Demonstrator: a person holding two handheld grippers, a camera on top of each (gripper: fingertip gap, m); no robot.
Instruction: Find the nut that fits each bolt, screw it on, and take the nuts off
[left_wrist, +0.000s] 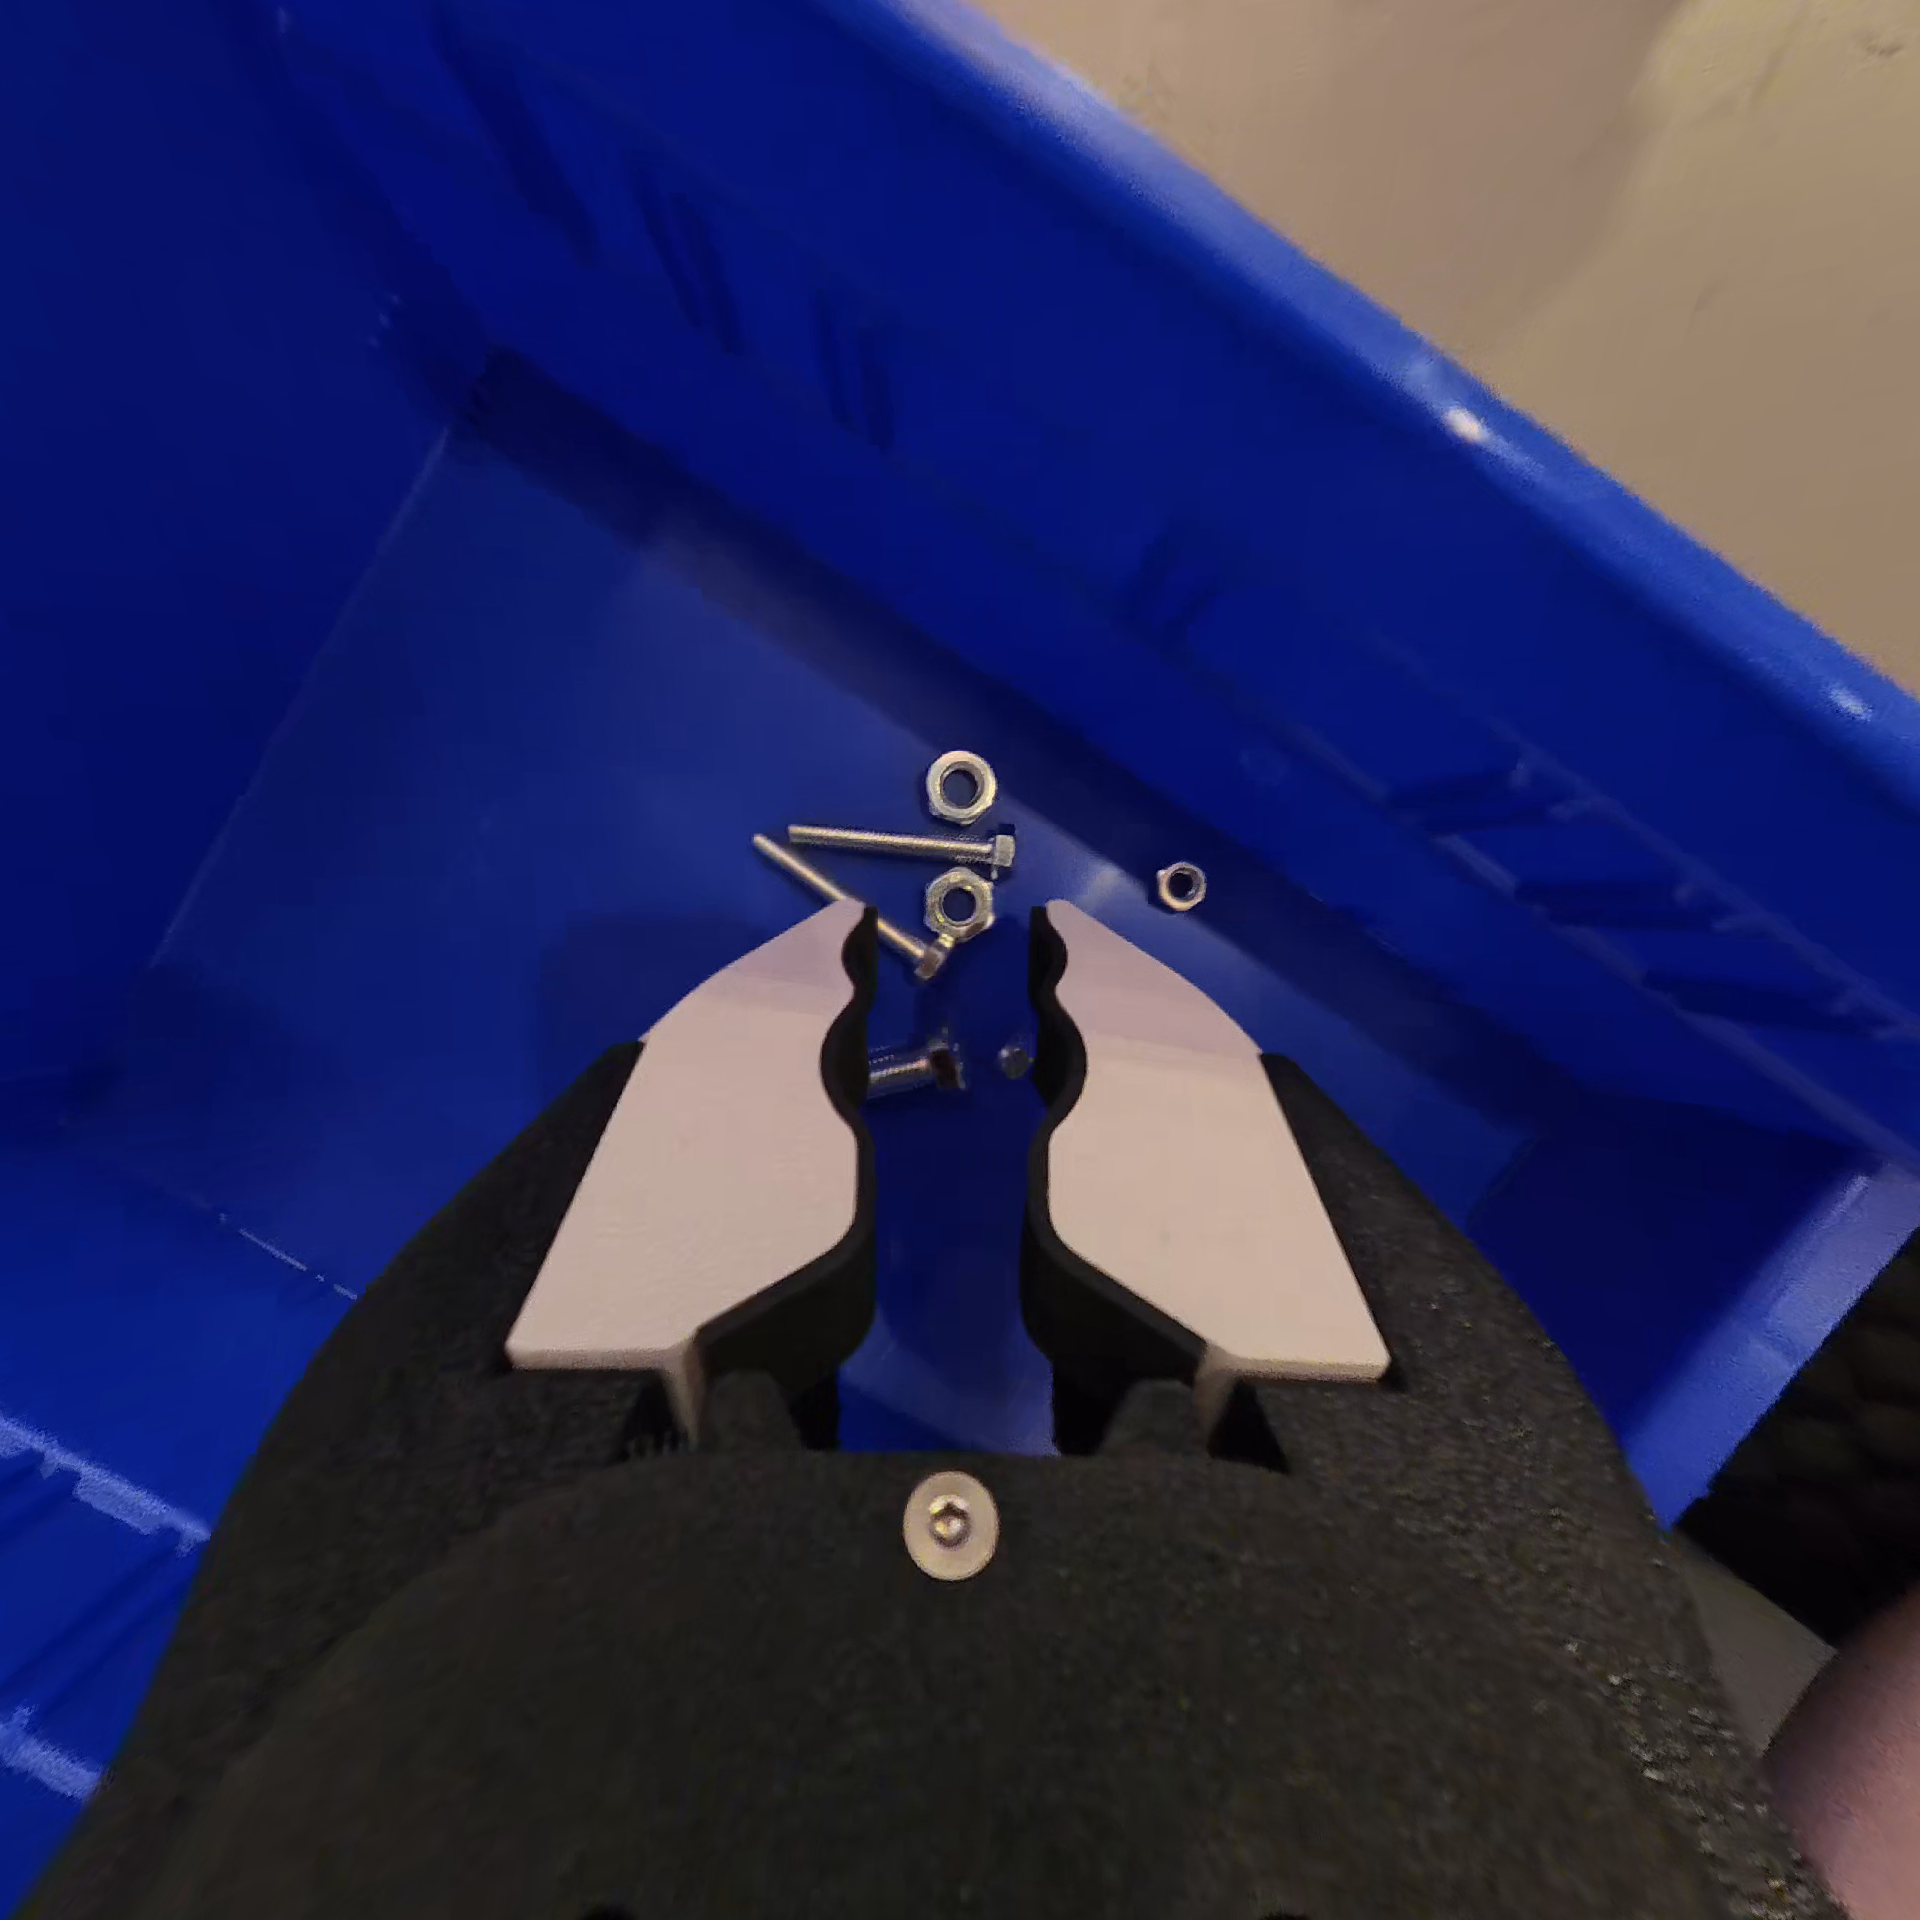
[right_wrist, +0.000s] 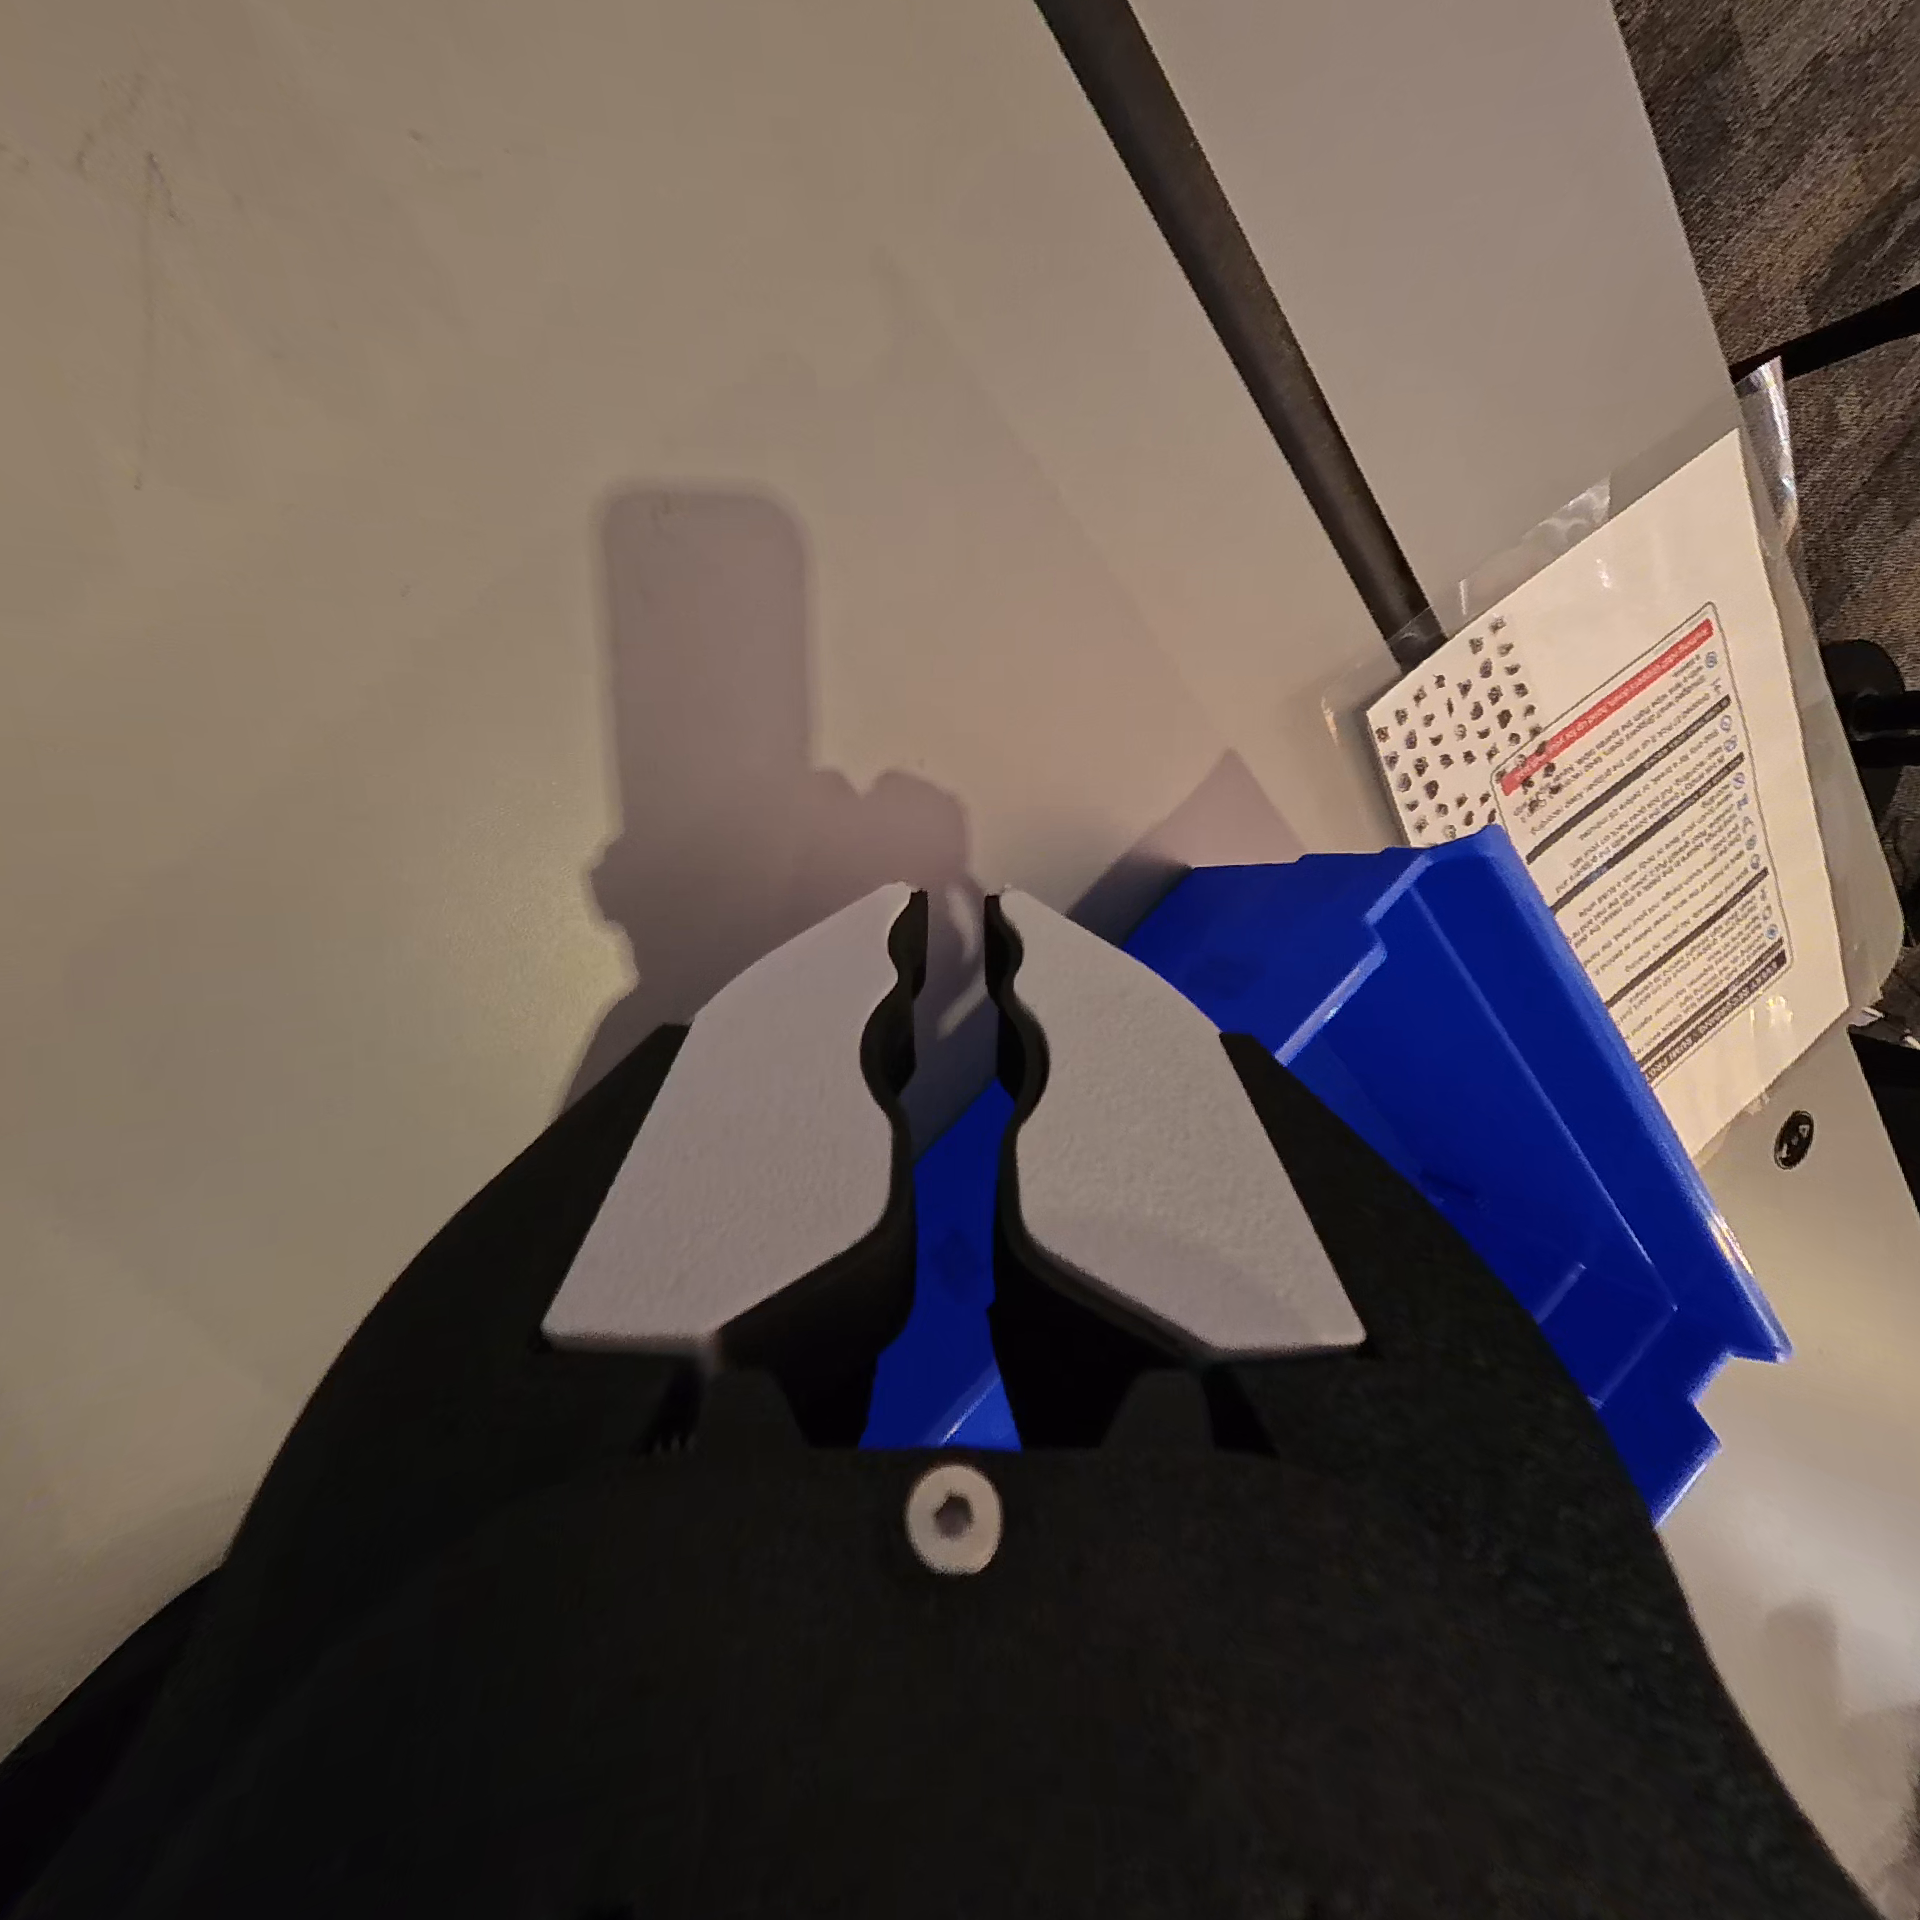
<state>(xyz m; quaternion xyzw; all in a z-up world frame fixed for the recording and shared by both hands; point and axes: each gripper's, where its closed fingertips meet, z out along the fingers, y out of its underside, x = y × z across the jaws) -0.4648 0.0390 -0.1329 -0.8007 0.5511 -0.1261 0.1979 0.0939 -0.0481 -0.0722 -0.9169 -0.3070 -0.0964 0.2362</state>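
Observation:
In the left wrist view my left gripper (left_wrist: 951, 920) is open and empty, hanging over the floor of a blue bin (left_wrist: 499, 831). On the bin floor lie two long thin bolts (left_wrist: 894, 844) (left_wrist: 831, 894), two large silver nuts (left_wrist: 960, 784) (left_wrist: 958, 902), a small nut (left_wrist: 1180, 885) to the right, a short thick bolt (left_wrist: 914, 1065) between my fingers, and a tiny piece (left_wrist: 1013, 1060) beside it. In the right wrist view my right gripper (right_wrist: 954, 899) is empty, its jaws a narrow gap apart, above the white table (right_wrist: 416, 416).
The blue bin (right_wrist: 1455, 1091) stands to the right of and under my right gripper. A laminated printed sheet (right_wrist: 1621, 810) lies on the table behind the bin. A dark seam (right_wrist: 1247, 312) runs across the table. The bin's ribbed walls (left_wrist: 1039, 436) rise around the hardware. Left tips to right tips: about 55 centimetres. The dark seam (right_wrist: 1247, 312) is closer to my right gripper, around 20 centimetres from its tips; the left tips are 60 centimetres off.

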